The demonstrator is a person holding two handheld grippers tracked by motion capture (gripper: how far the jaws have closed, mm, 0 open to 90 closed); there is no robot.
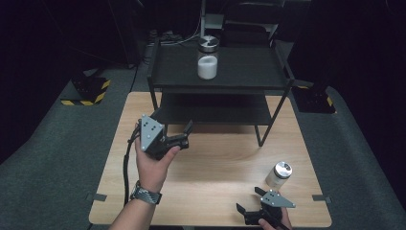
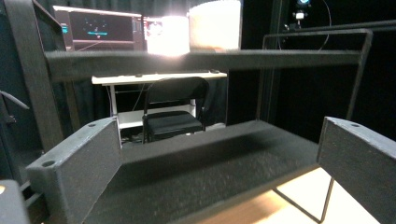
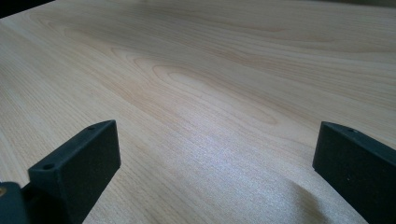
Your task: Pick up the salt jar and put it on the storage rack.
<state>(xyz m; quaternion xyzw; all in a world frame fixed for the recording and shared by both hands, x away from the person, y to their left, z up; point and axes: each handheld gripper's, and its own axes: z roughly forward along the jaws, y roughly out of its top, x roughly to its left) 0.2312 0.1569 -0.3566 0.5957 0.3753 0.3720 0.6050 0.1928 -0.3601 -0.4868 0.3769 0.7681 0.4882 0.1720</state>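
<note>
A tall glass jar (image 1: 207,60) half full of white powder, with a dark lid, stands on the top tier of a black shelf rack (image 1: 239,81); the same jar (image 2: 215,23) shows from below. A small white jar with a silver lid (image 1: 278,173) sits on the wooden table (image 1: 215,167) at the near right. My left gripper (image 1: 186,134) is open, held above the table and facing the rack's lower tier (image 2: 210,158). Left of the small jar, my right gripper (image 1: 248,200) is open near the front edge, its jaws wide over bare wood (image 3: 201,93).
The rack stands at the table's far side on thin metal legs (image 1: 258,134). Beyond it are a black chair (image 2: 173,112), a white desk (image 2: 154,78) and a lit monitor (image 2: 98,29). Grey floor with yellow-black striped bases (image 1: 88,93) surrounds the table.
</note>
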